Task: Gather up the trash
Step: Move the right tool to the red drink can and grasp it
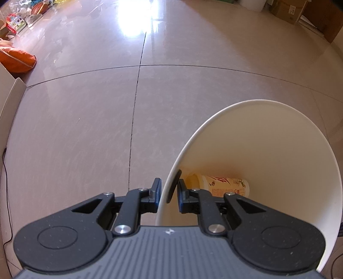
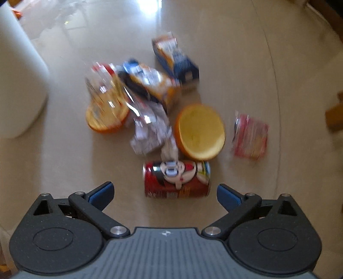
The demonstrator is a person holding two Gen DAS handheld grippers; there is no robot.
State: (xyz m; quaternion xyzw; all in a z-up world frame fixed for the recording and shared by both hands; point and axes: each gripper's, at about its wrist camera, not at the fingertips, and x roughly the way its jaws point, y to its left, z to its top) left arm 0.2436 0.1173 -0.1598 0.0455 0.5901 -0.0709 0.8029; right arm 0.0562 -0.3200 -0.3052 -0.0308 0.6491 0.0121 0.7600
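My left gripper [image 1: 168, 188] is shut on the rim of a white bin [image 1: 268, 150], one finger outside and one inside its wall. A yellowish printed cup [image 1: 220, 184] lies at the bin's bottom. My right gripper [image 2: 165, 193] is open wide above a heap of trash on the floor. A red can [image 2: 176, 179] lies on its side just beyond the fingertips, between them in line. Behind it lie an orange peel half [image 2: 200, 132], a second peel half [image 2: 105, 117], crumpled foil wrappers [image 2: 149, 128], a blue and orange carton [image 2: 174, 61] and a red packet [image 2: 250, 134].
The white bin [image 2: 19, 81] stands at the left edge of the right wrist view. Glossy tiled floor [image 1: 85, 128] spreads out ahead. An orange cushion [image 1: 15, 59], boxes and a ball sit far left; cardboard boxes [image 1: 289, 10] far right. A black cable [image 1: 6, 182] runs along the left.
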